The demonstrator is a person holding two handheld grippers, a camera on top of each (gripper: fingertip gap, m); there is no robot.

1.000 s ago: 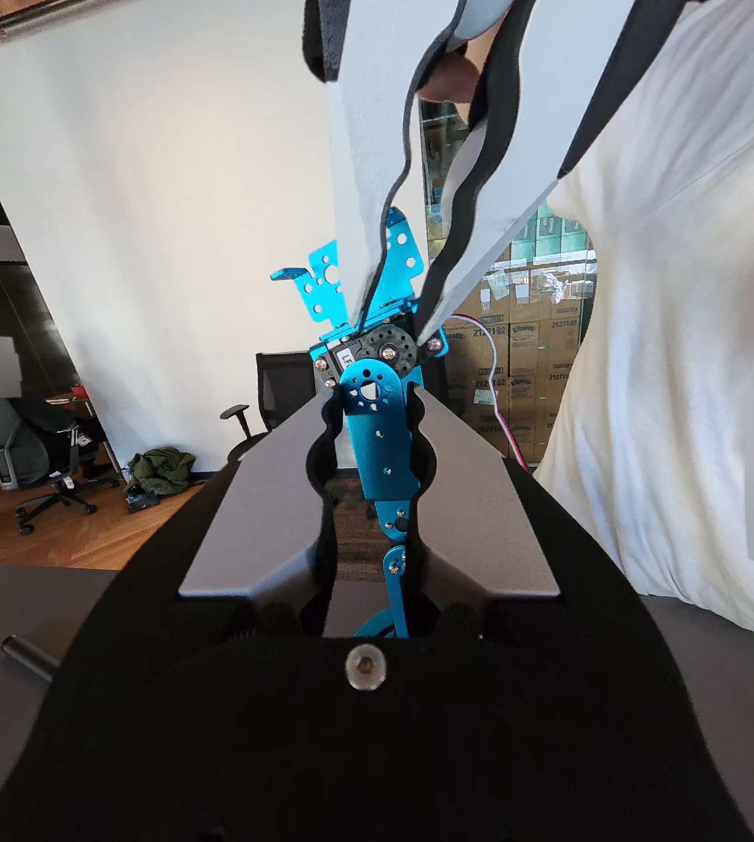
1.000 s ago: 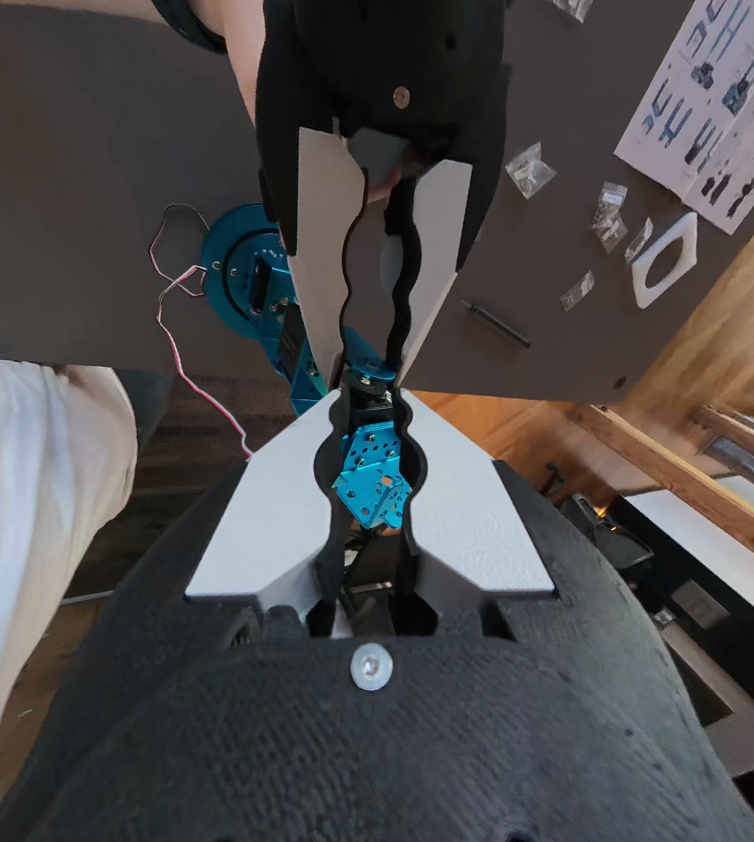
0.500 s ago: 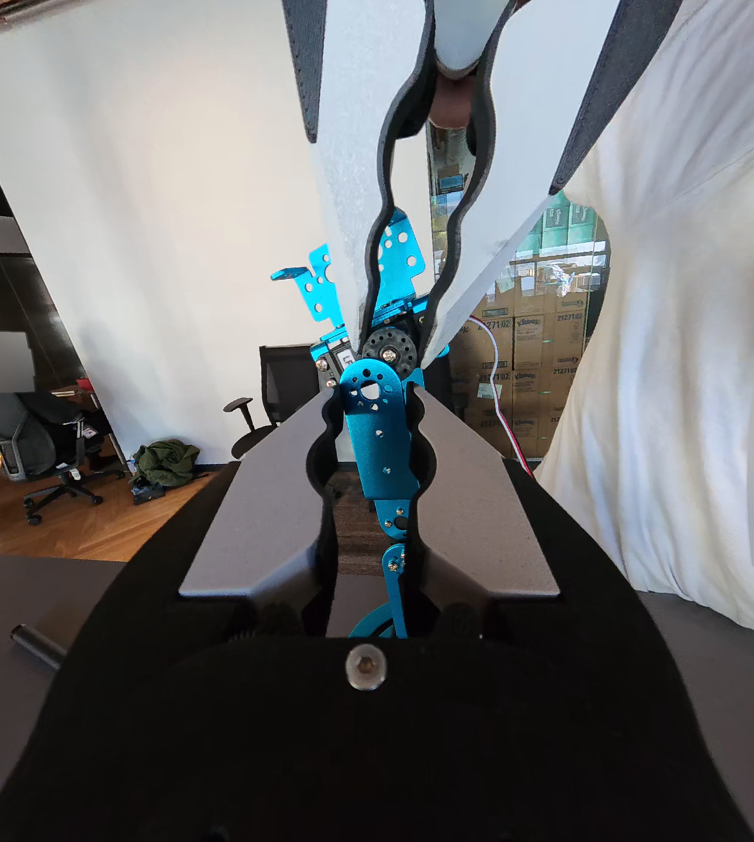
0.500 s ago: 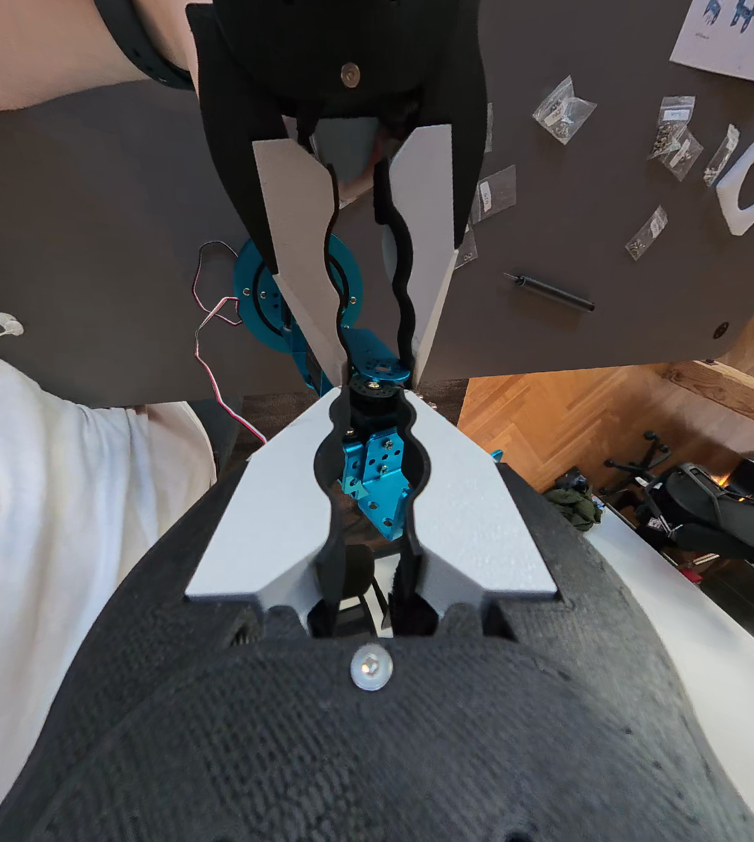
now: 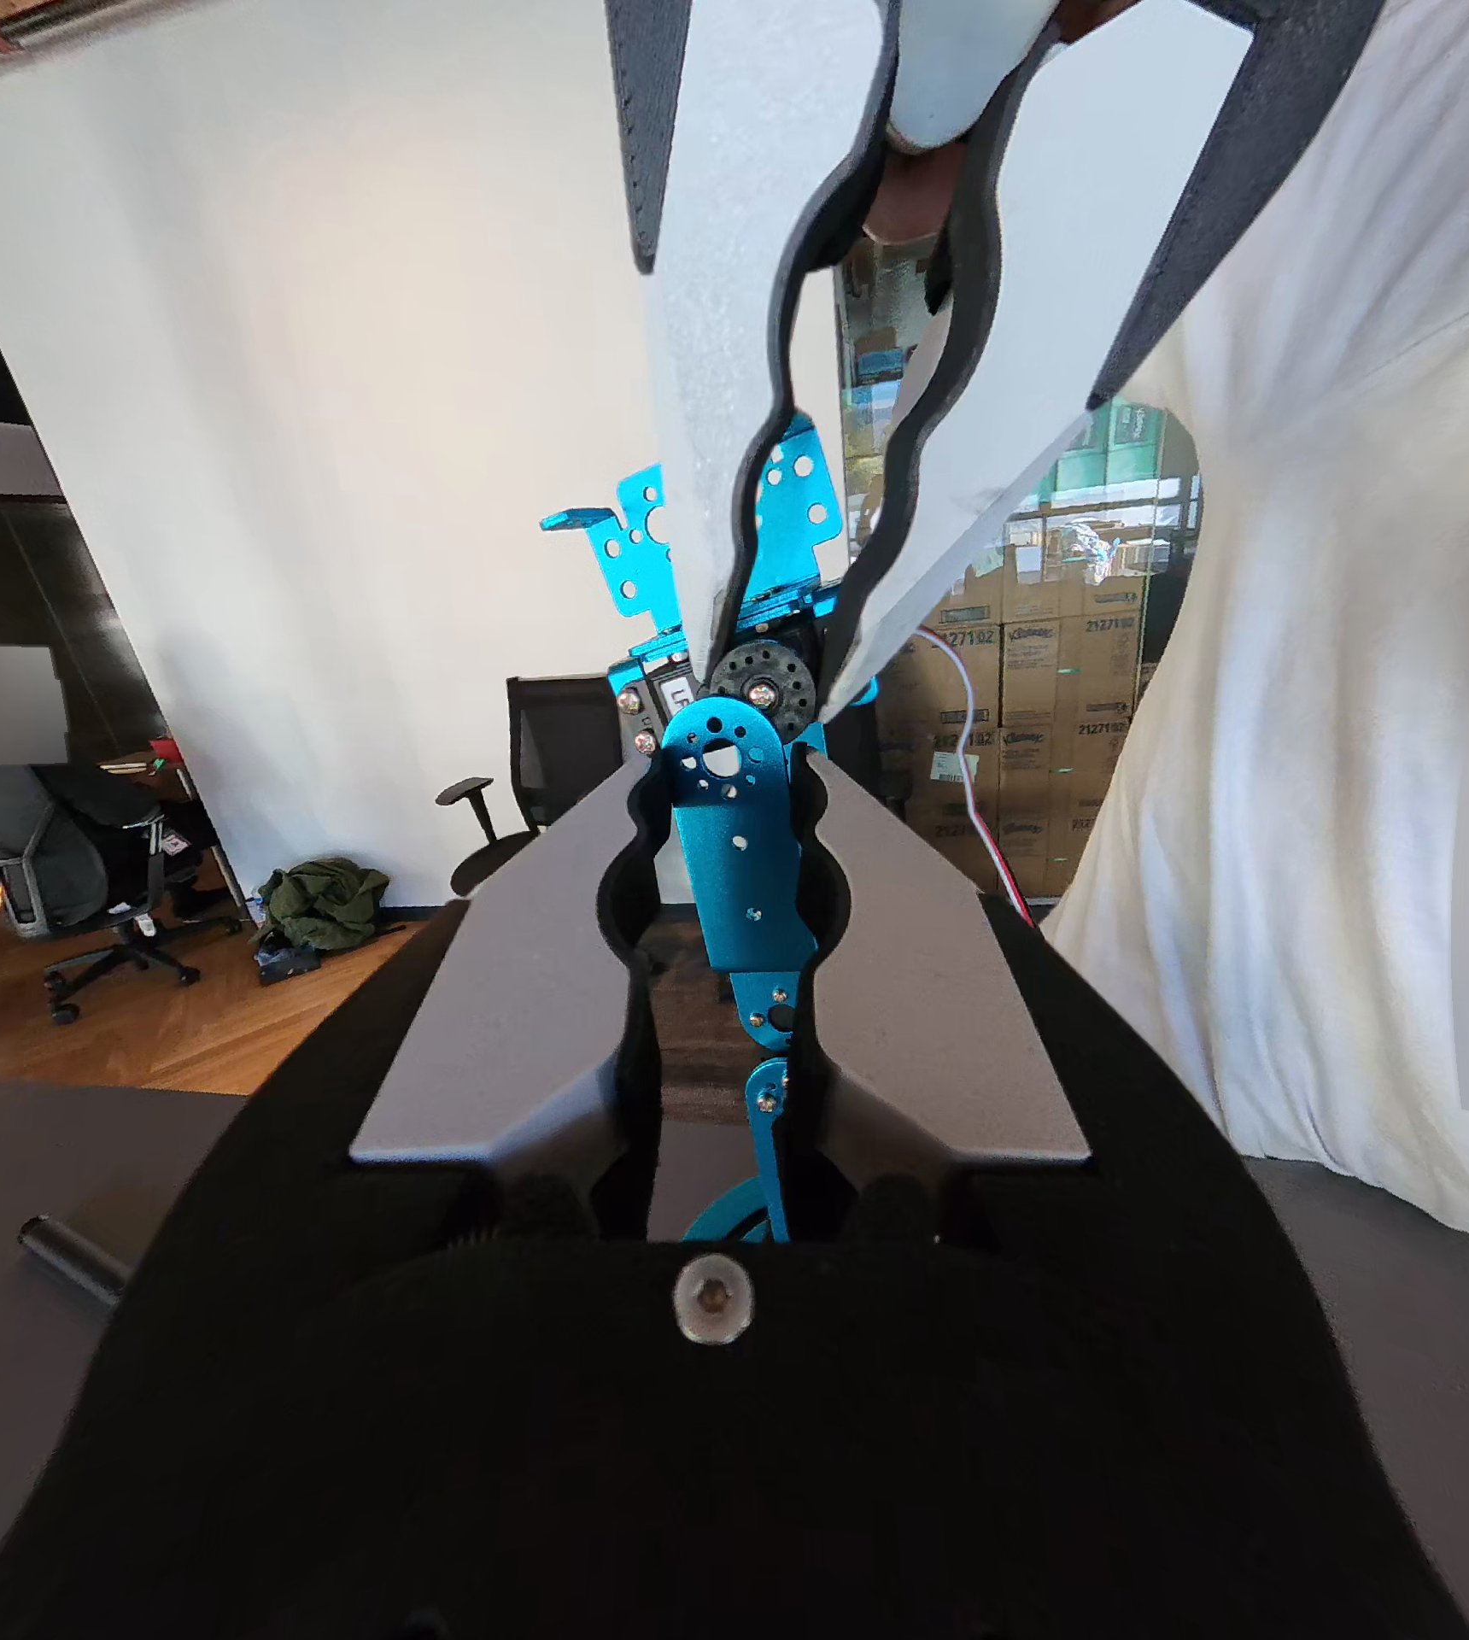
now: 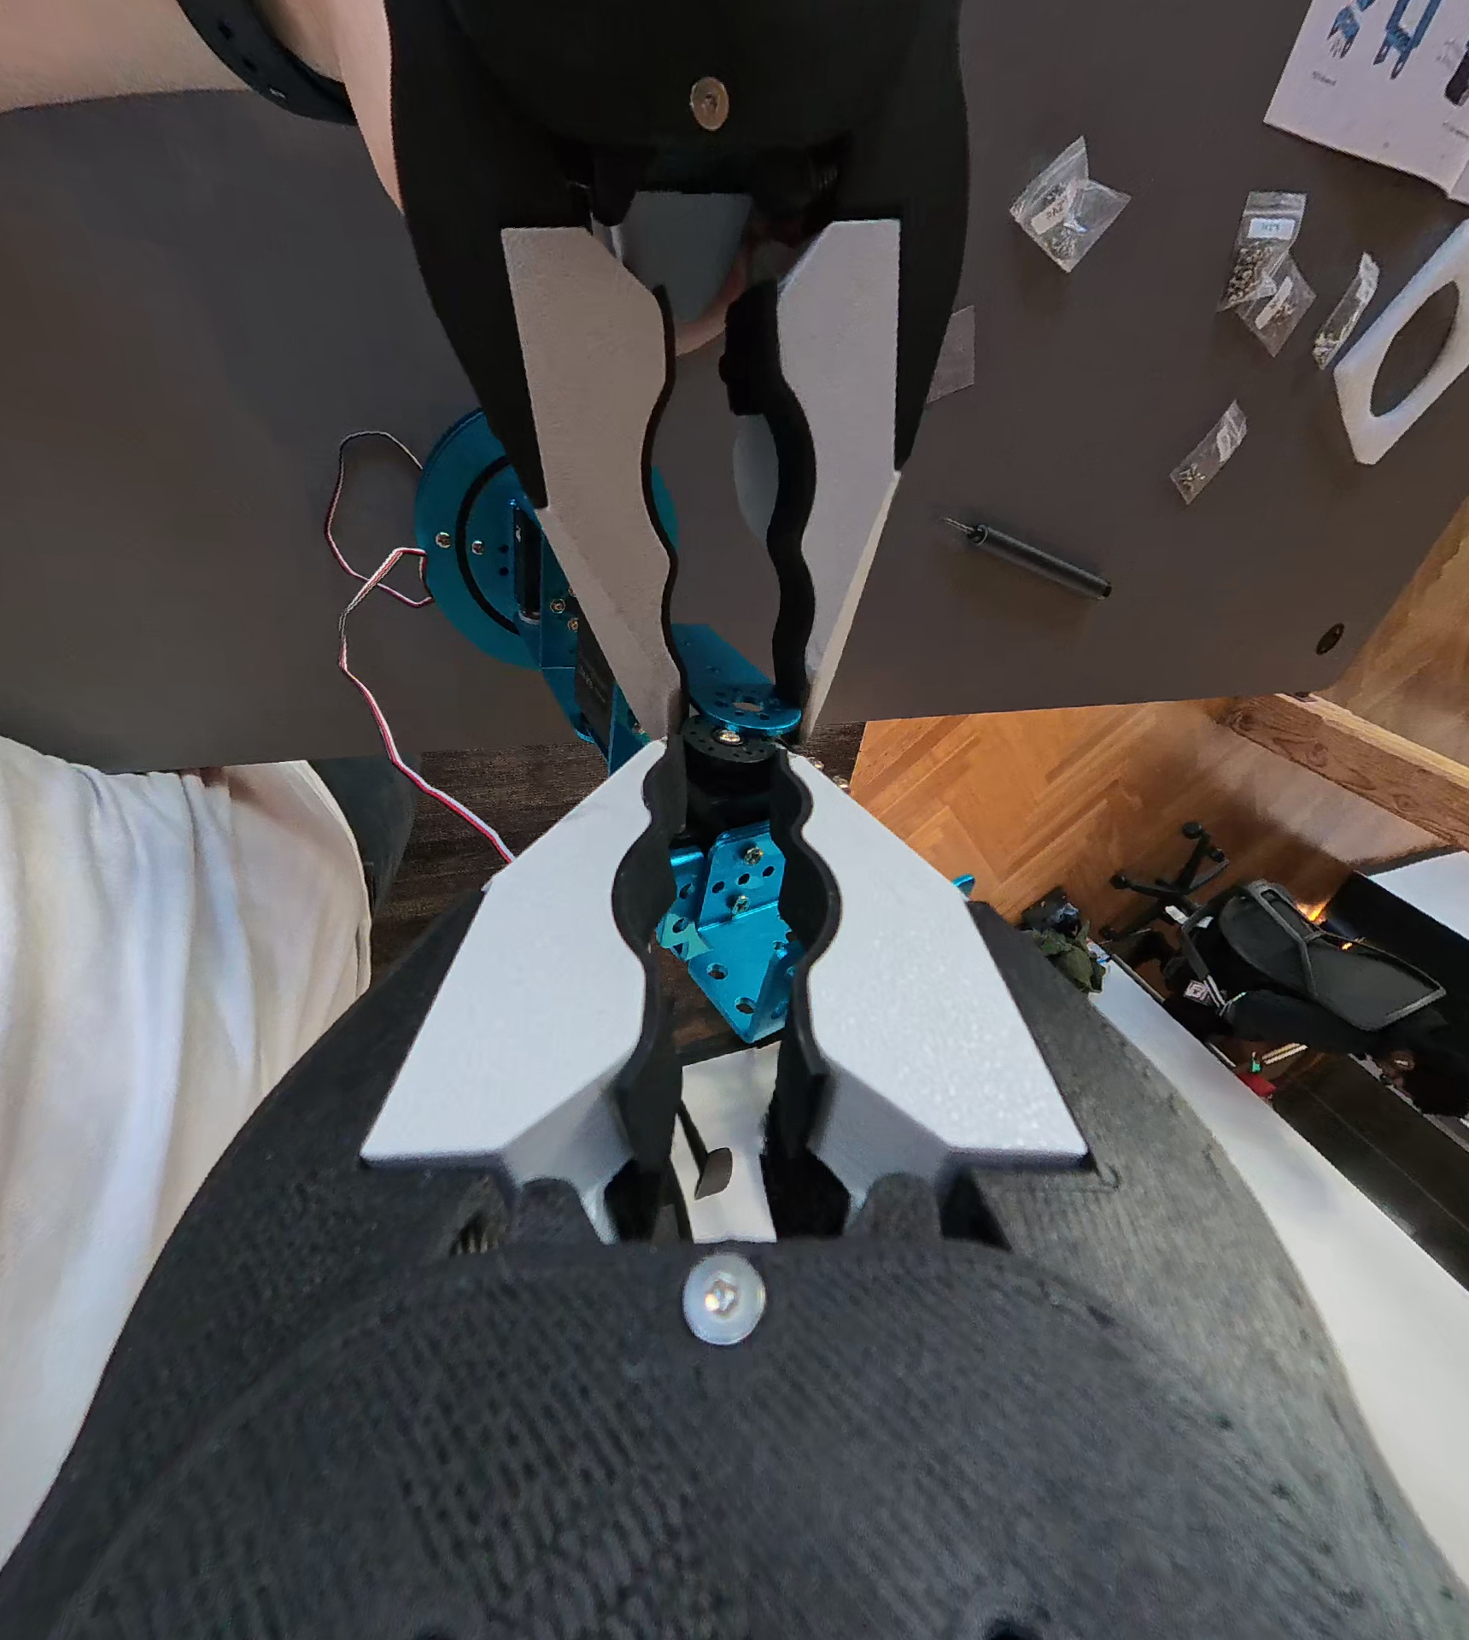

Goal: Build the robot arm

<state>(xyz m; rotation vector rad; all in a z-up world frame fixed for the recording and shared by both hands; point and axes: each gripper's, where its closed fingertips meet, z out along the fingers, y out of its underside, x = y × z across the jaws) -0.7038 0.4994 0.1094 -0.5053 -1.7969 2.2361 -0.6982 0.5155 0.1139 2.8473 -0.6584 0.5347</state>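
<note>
A blue metal robot arm stands on a round blue base on the dark grey table. My left gripper is shut on the arm's blue link, just below the joint. It enters the right wrist view from the top. My right gripper is shut on the black servo at the joint, with the blue perforated bracket between its fingers. In the left wrist view it comes down from above around the black servo horn. The two grippers' tips almost meet.
A red and white wire trails from the arm. A black rod-like tool, small bags of hardware, a white foam frame and printed sheets lie on the table. A person's white shirt is close on the right. Only a small space, under 4 cm, lies between the two pairs of fingers. The round blue base is about equally far from each gripper, around 20 centimetres.
The right gripper has swung round the joint, tilting more toward the left camera. The table has slid across its view. The left gripper and blue link have stayed put.
</note>
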